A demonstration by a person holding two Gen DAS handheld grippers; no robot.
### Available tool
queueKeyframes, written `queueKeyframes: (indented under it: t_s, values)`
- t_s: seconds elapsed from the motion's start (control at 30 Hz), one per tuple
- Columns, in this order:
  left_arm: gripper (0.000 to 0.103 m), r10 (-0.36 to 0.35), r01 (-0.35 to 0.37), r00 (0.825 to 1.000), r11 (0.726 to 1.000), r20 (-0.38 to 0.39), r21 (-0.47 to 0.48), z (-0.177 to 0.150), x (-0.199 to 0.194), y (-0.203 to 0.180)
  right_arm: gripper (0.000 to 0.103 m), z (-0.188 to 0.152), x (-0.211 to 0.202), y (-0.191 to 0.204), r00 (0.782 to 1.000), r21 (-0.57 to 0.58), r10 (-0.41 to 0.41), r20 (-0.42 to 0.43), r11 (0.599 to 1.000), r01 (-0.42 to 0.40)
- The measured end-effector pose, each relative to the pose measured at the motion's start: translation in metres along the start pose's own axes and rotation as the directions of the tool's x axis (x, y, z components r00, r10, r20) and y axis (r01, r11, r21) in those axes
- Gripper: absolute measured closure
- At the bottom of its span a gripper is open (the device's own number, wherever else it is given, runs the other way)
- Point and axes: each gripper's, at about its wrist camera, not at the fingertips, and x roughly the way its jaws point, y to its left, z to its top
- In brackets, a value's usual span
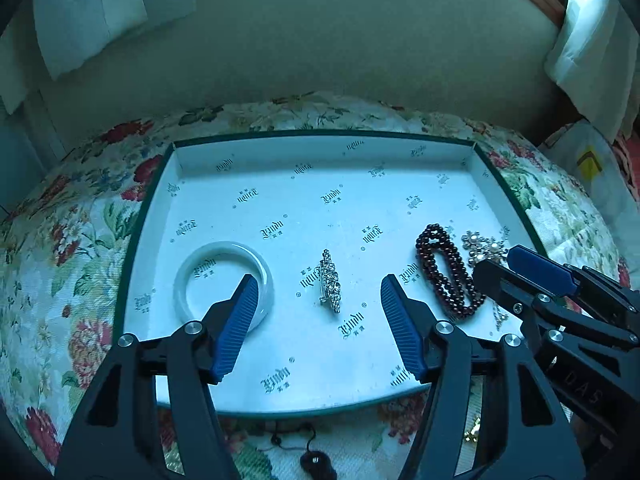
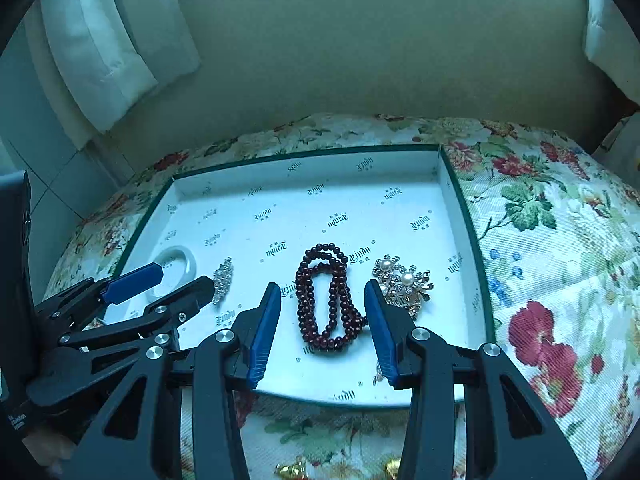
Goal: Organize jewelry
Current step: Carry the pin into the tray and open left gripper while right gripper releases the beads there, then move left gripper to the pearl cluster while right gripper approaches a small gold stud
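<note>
- Presently, four pieces lie in a row along the near half of the box lid, which sits on a floral cloth.
- Left: white bangle near the lid's left edge. The left gripper hangs just over it, jaws apart, nothing held. Risk: its left pad overlaps the bangle's rim, so a descent could clip the ring and skid it toward the wall.
- Centre: crystal brooch, lying between those open jaws, untouched. Thin and flat; a grip may slip off.
- Right of centre: dark red bead strand, looped, between the open pads of the right gripper, empty. Risk: catching one loop only, so the rest trails.
- Far right: pearl brooch near the lid's right edge, just beside the right pad; closing could nudge it.
- Grippers are close together; collision likely if both move inward.
</note>
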Motion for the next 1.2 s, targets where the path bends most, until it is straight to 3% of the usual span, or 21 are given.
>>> queueKeyframes:
  t_s: [0.3,0.6,0.9,1.2]
  values:
    - [0.037,0.003,-0.004,1.000,0.999,-0.008,-0.049,-0.030,-0.043,0.015,0.059,-0.027,-0.046,-0.004,1.000,0.010,-0.015,0.006,1.000,0.014]
    - [0.037,0.031,-0.032,0.999,0.997,-0.022,-0.075,-0.076,-0.081,0.023,0.060,-0.084,-0.078,-0.009,0.999,0.033,-0.024,-0.037,0.999,0.025]
    - [0.037,0.046,-0.054,0.996,0.994,-0.072,-0.099,-0.126,-0.099,0.028,0.067,-0.130,-0.085,-0.003,0.995,0.022,-0.026,-0.094,0.999,0.029]
    - [0.037,0.065,-0.079,0.993,0.985,-0.094,-0.153,-0.148,-0.103,0.042,0.078,-0.137,-0.077,0.003,0.993,0.009,-0.044,-0.113,0.999,0.045]
